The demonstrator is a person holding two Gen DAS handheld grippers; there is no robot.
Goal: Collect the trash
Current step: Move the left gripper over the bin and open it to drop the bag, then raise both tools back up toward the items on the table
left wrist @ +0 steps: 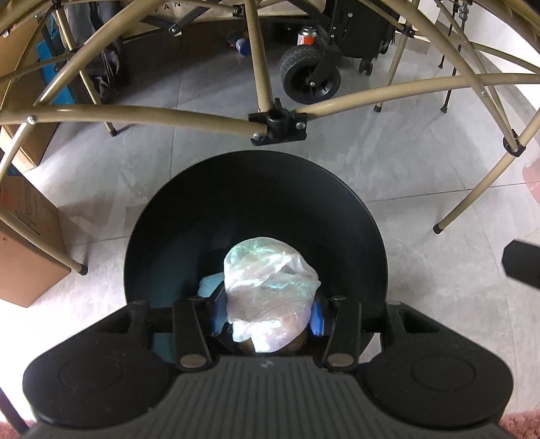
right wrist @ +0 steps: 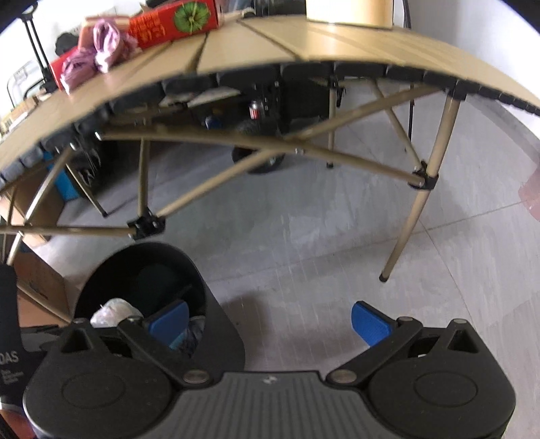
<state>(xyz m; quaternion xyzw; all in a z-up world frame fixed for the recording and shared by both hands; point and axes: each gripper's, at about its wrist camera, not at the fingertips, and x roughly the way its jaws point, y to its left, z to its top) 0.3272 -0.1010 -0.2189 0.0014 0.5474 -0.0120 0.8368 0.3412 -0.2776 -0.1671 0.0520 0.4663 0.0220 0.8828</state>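
Jaws: left gripper [left wrist: 268,317] clenches plastic bag [left wrist: 270,290] over bin [left wrist: 189,216]; right gripper [right wrist: 270,320] spread, empty.

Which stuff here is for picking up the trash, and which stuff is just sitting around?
For the job:
- crumpled plastic bag, pinched in the left gripper
- black bin right under it
- right gripper, fingers wide apart, holding nothing

Just lying about:
- folding table
- red carton
- cardboard box
- black wheel

Grey tiled floor [left wrist: 388,175] below me, black bin [left wrist: 256,189] standing on it, cardboard box [left wrist: 27,243] beside, tan folding table [right wrist: 303,44] bearing a red carton [right wrist: 175,20].
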